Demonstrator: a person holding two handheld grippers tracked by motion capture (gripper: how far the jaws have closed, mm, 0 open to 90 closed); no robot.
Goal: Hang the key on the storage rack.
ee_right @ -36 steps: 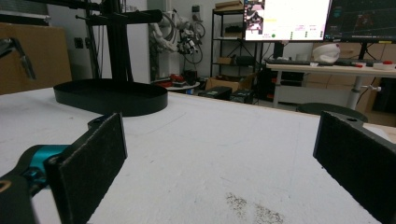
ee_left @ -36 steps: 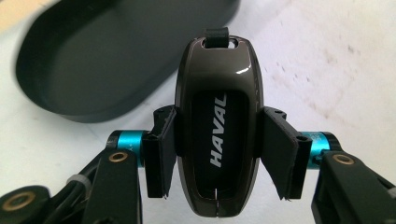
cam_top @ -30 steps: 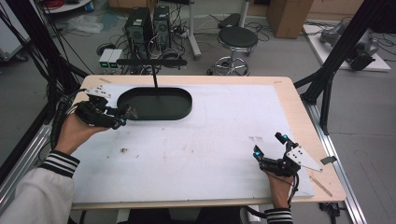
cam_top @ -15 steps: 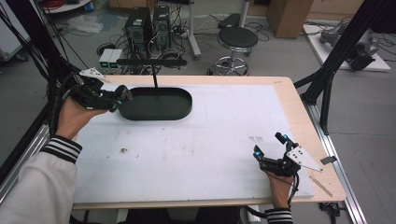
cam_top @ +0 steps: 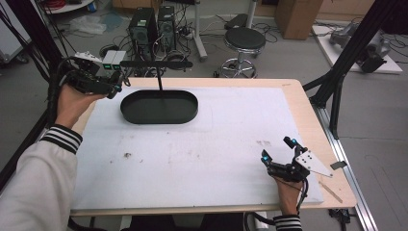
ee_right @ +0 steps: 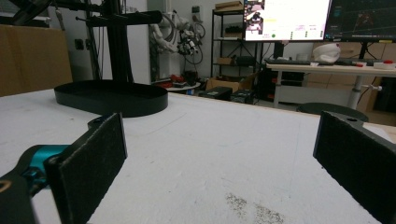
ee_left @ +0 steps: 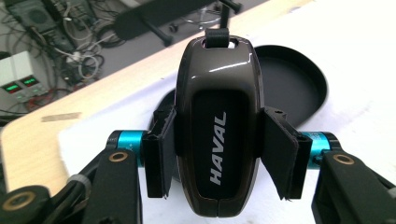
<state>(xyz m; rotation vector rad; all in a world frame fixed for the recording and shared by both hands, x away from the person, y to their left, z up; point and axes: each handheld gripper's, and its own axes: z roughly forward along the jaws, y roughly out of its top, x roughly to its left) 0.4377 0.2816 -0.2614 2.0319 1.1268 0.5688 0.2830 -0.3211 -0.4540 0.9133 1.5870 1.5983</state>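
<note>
A: Nearest the person, at about five o'clock on the worktop (cam_top: pixel 308 125), the right gripper (cam_top: pixel 279 155) rests low on the white mat (cam_top: pixel 202 154), jaws spread wide with nothing between them.

B: Its own view confirms that: two black pads (ee_right: pixel 93 158) far apart, bare mat between, a small dark smudge (ee_right: pixel 252 210) just ahead.

A: And the left gripper (cam_top: pixel 113 86)?

B: From above it is up at ten o'clock, lifted over the worktop's far-left corner, just beside the black oval tray (cam_top: pixel 159 107). What it carries is too small to read there.

A: The left gripper view settles it. The jaws are clamped on a glossy dark car key fob (ee_left: pixel 217 126), lettered HAVAL, with a strap loop at its top. The pads press its two long sides.

B: Behind the key fob sits the tray, partly hidden by it.

A: A thin black post (cam_top: pixel 159 82) with a crossbar rises at the tray's far edge. Beyond the worktop, at twelve o'clock, stand computer towers (cam_top: pixel 153 26) and a round stool (cam_top: pixel 246 38) on the floor.
</note>
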